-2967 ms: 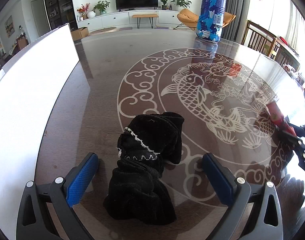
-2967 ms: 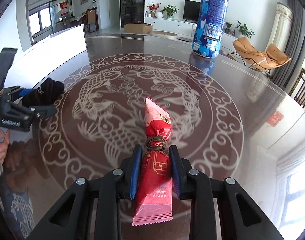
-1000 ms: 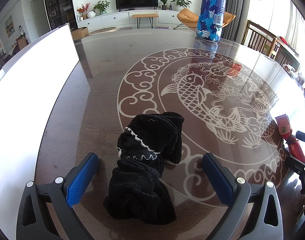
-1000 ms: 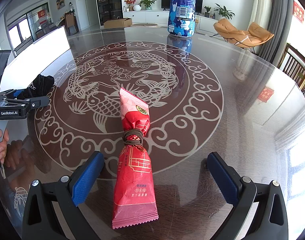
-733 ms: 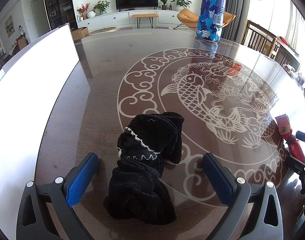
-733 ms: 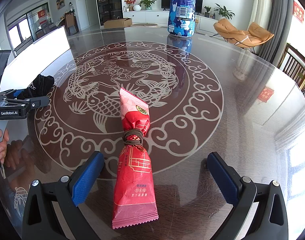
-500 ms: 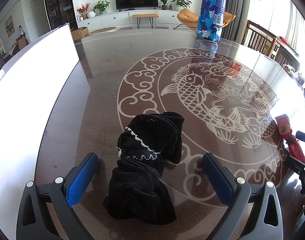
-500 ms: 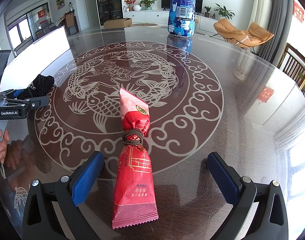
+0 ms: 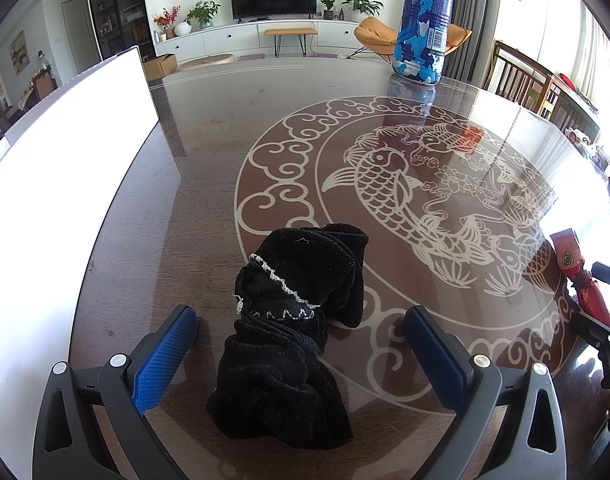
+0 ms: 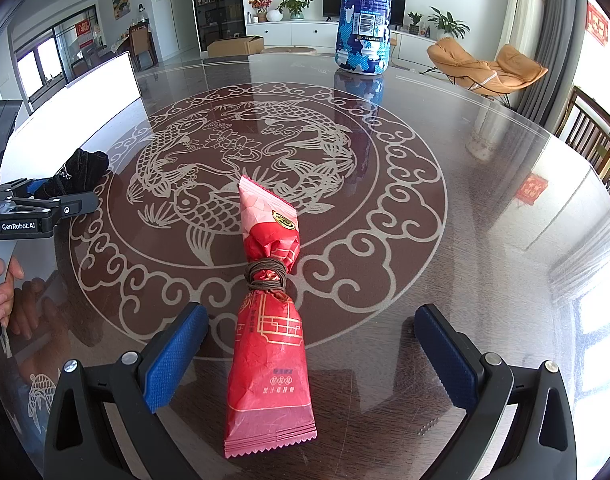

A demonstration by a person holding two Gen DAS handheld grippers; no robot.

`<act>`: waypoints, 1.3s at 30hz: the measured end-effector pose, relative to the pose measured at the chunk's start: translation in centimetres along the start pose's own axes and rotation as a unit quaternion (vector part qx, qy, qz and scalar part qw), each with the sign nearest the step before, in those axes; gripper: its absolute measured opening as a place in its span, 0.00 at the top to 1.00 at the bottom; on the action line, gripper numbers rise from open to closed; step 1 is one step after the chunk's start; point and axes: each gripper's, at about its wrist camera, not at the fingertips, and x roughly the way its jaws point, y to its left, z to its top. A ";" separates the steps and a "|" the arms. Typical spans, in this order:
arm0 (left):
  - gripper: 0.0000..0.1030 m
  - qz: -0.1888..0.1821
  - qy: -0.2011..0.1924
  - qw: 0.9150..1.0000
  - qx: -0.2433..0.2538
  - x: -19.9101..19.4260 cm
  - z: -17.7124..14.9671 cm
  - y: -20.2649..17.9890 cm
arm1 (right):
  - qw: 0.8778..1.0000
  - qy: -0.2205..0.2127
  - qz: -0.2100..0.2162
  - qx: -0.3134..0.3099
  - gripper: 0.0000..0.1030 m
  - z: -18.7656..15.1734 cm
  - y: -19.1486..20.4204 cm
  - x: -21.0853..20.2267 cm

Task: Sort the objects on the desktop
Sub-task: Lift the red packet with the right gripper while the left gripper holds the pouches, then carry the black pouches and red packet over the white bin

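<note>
Both grippers, left [image 9: 301,354] and right [image 10: 311,354], gape wide and empty astride a black cloth [image 9: 293,324] and red packet [image 10: 271,332]; limp fabric may slip a shallow pinch.

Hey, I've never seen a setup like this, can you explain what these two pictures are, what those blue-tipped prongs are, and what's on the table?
No robot here: a person holds two hand-held grippers, each carrying a wide-angle camera looking along its fingers.

One picture comes from the left gripper. Its fingers are open either side of a black cloth bundle lying on the table.

The other comes from the right gripper, open around a red wrapped snack tied with brown cord. At that picture's left edge you see the left gripper and the person's hand.

A blue patterned bottle stands far back. Nothing is held.
</note>
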 end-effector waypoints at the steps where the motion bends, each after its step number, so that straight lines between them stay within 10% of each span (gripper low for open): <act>1: 0.00 0.000 0.000 1.000 0.000 0.0 0.0 0.0 | 1.000 0.000 0.000 0.000 0.00 0.0 0.0 0.0; 10: 0.00 -0.032 0.057 0.996 0.054 0.3 0.9 0.2 | 1.000 0.011 0.007 -0.006 0.00 0.5 0.0 0.4; 15: 0.00 -0.026 0.094 0.989 0.114 0.5 2.2 -0.7 | 0.985 0.132 0.106 -0.014 0.00 4.2 -1.5 1.7; 20: 0.61 -0.065 0.092 0.987 0.119 -0.3 2.9 -1.4 | 0.971 0.214 0.104 -0.032 0.02 6.6 -1.3 3.0; 26: 0.67 -0.057 0.075 0.989 0.117 -1.8 1.9 -1.7 | 0.968 0.226 0.065 -0.091 0.40 6.8 1.8 3.3; 27: 0.67 -0.056 0.070 0.989 0.114 -2.2 1.6 -1.7 | 0.968 0.221 0.056 -0.099 0.78 6.9 2.1 3.0; 39: 0.67 -0.071 -0.008 0.995 0.075 -9.6 -0.3 -0.9 | 0.975 0.192 0.070 -0.092 0.81 7.7 3.5 -1.9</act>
